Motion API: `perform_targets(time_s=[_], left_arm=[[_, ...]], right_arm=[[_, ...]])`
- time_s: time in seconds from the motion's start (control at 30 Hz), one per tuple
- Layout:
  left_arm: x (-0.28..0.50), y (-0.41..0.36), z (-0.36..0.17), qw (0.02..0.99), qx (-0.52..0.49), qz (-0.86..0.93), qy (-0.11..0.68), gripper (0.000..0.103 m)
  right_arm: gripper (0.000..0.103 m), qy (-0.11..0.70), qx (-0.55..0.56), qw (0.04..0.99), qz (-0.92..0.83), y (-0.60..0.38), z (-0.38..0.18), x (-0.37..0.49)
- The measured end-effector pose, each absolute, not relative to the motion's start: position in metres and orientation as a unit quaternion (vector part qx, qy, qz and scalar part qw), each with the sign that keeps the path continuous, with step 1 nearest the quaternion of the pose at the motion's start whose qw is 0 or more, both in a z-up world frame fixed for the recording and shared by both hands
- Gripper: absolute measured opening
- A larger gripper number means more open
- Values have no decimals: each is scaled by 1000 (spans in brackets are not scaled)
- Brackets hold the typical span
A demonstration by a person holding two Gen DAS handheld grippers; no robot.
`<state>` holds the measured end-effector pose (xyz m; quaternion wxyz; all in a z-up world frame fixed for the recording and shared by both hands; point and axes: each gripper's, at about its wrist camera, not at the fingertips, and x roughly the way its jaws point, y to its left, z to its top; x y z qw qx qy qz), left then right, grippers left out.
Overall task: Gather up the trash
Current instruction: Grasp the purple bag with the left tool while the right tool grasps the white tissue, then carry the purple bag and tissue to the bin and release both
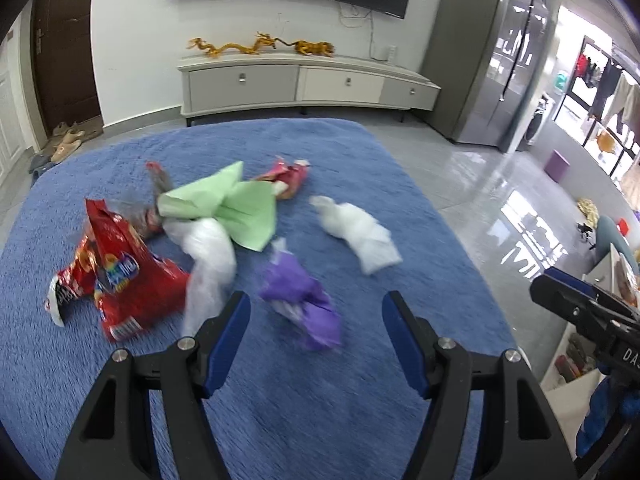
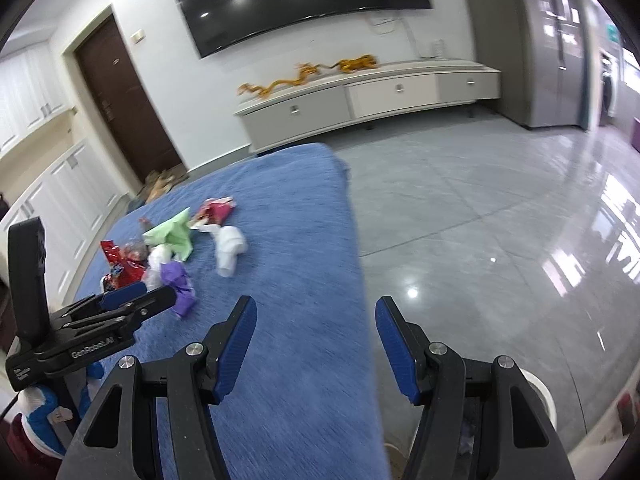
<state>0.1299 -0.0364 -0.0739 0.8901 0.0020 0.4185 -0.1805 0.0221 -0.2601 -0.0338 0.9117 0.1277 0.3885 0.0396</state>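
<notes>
Trash lies on a blue cloth-covered table point(image 1: 280, 400): a red snack bag point(image 1: 120, 280), a green paper point(image 1: 236, 208), white crumpled plastic point(image 1: 208, 264), a white wad point(image 1: 356, 232), a purple wrapper point(image 1: 300, 300) and a pink-red wrapper point(image 1: 288, 176). My left gripper point(image 1: 316, 312) is open and empty, just short of the purple wrapper. My right gripper point(image 2: 316, 320) is open and empty over the table's right edge point(image 2: 360, 280). The purple wrapper point(image 2: 180, 284) and white wad point(image 2: 230, 248) lie to its far left.
A white TV cabinet point(image 1: 304, 84) with golden dragon figures point(image 1: 260, 46) stands under a wall TV. Glossy grey floor point(image 2: 480, 240) lies to the right. A white round bin rim point(image 2: 540, 396) shows under my right gripper. A brown door point(image 2: 124, 100) is at the left.
</notes>
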Motion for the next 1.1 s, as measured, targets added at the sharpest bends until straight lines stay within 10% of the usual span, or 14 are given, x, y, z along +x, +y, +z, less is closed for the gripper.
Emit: perform_targets(time_s=[0.7,1.1], left_arm=[[163,-35,-110,881,7,-188,433,49],[151,-35,-107,885,9,-187,427,43]], right_arm=[[51,441,142,874,146,-201,-88,162],[19,437,126,870,189,-192,-86,149]])
